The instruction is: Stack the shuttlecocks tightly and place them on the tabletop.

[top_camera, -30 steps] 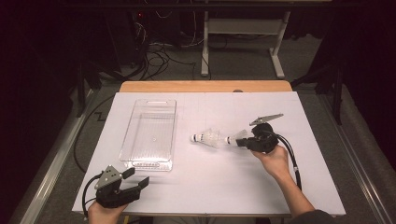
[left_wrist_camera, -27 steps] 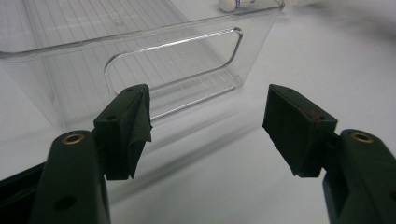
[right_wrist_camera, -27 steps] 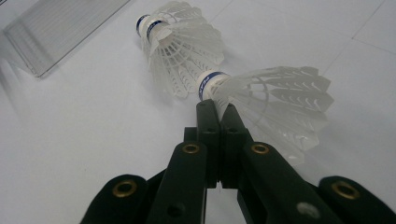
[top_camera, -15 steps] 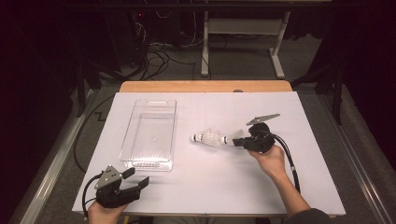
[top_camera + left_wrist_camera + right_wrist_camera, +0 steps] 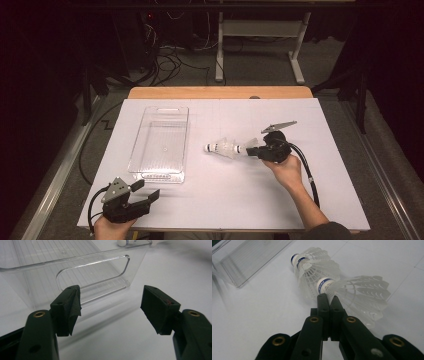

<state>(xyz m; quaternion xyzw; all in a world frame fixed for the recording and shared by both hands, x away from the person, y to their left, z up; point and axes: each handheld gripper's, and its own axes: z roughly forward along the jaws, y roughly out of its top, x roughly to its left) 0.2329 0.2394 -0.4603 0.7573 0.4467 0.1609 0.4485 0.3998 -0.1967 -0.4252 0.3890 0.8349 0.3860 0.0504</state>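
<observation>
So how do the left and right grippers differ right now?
The left gripper has its jaws wide apart with nothing between them; the right gripper has its jaws shut on the feather skirt of a shuttlecock. The left faces the handle end of the clear bin; the right sits among the shuttlecocks, well apart from the bin. Both are hand-held, low over the white table.

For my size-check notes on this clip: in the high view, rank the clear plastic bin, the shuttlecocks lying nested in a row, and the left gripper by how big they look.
1. Clear plastic bin, clearly the largest.
2. Left gripper, though it lies nearer the camera, which enlarges it.
3. Row of shuttlecocks, only somewhat smaller; with that nearness, places two and three are unsure.
</observation>
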